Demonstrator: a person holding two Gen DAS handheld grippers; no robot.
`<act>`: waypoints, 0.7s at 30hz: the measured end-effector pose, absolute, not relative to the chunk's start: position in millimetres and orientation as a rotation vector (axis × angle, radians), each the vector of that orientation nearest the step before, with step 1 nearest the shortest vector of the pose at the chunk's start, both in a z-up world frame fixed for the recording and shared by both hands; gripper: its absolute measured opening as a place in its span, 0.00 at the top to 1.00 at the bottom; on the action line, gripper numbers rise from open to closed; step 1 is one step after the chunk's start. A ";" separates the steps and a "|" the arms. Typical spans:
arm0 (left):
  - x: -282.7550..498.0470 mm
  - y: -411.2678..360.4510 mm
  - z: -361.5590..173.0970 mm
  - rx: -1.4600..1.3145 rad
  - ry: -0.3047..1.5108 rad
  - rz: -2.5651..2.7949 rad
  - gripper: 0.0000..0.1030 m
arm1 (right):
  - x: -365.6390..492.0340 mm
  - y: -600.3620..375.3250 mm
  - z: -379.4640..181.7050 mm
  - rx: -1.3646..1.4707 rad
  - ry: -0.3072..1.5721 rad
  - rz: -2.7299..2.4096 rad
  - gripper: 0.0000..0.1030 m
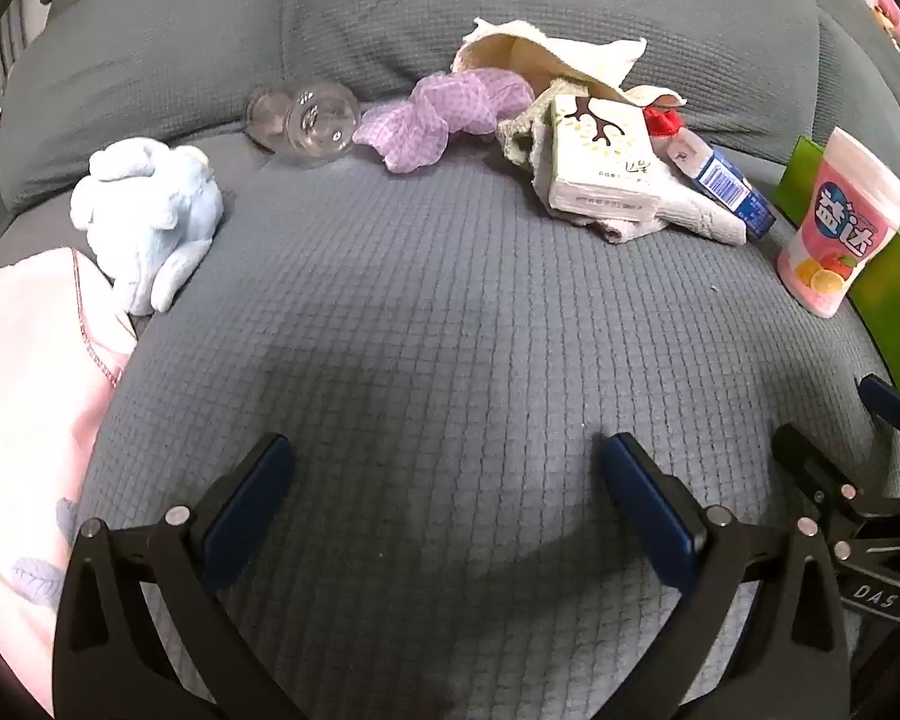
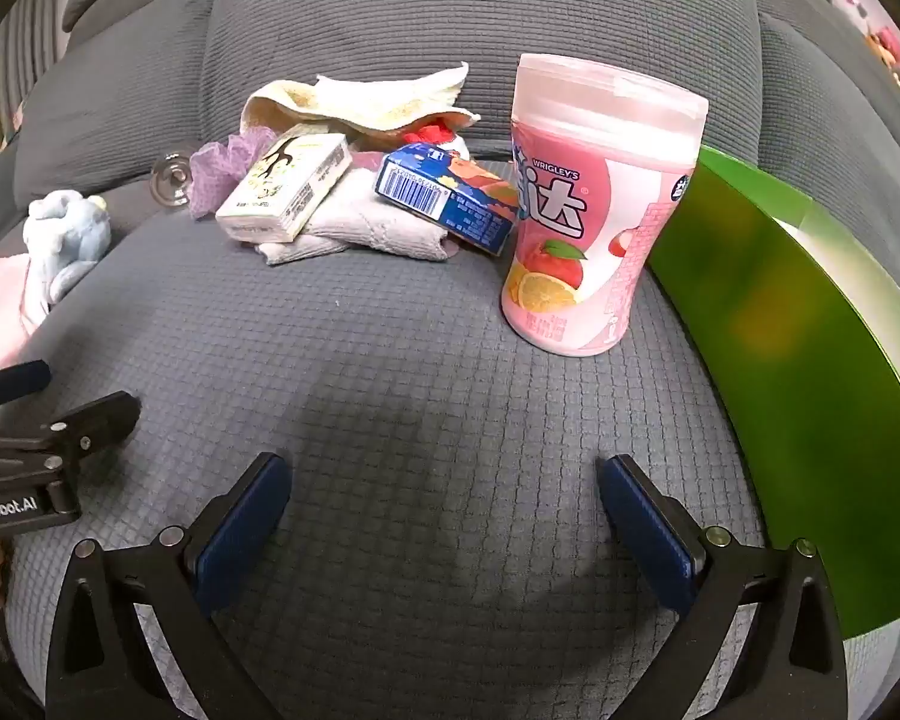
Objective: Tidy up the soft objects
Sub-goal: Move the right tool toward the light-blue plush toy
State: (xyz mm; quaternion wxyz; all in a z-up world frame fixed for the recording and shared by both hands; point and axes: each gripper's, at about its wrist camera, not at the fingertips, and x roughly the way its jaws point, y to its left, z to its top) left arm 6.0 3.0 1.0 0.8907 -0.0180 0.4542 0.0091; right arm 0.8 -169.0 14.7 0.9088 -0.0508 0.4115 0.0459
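While both grippers hang over the grey sofa seat (image 1: 450,330), each shows its two blue-padded fingers spread wide with nothing between them: the left gripper (image 1: 450,492) over bare quilted fabric, the right gripper (image 2: 444,516) likewise, and each peeks into the other's view at the edge. Nearest on the left lies one pink cloth (image 1: 24,390) with a stitched hem, draped over the seat's left side. Just beyond it, touching its upper edge, sits one pale blue plush toy (image 1: 150,210). On the right, one pink gum jar (image 2: 588,204) stands upright on the seat, and one green box (image 2: 810,360) stands just behind and beside it along the right edge. Further back, in the middle, a small heap holds several things: one tissue pack (image 1: 600,156) printed with a tree, lying tilted on one folded grey-white towel (image 2: 378,228); one blue carton (image 2: 450,198) with a barcode, lying on its side on the same towel, just left of the jar; and one small red item (image 1: 660,120) behind the carton, too hidden to identify. To the left of the heap lies one crumpled purple cloth (image 1: 444,114), and beside that, one clear glass (image 1: 306,120) on its side, close to the back cushions. Furthest back, one cream towel (image 1: 546,60) is propped against the cushions, arching over the heap. The soft things thus count five: pink cloth, plush, purple cloth and two towels, all scattered across the seat.
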 end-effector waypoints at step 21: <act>-27.9 48.9 41.8 -0.198 0.867 0.125 0.07 | -18.6 -172.4 66.7 0.058 0.794 0.178 0.00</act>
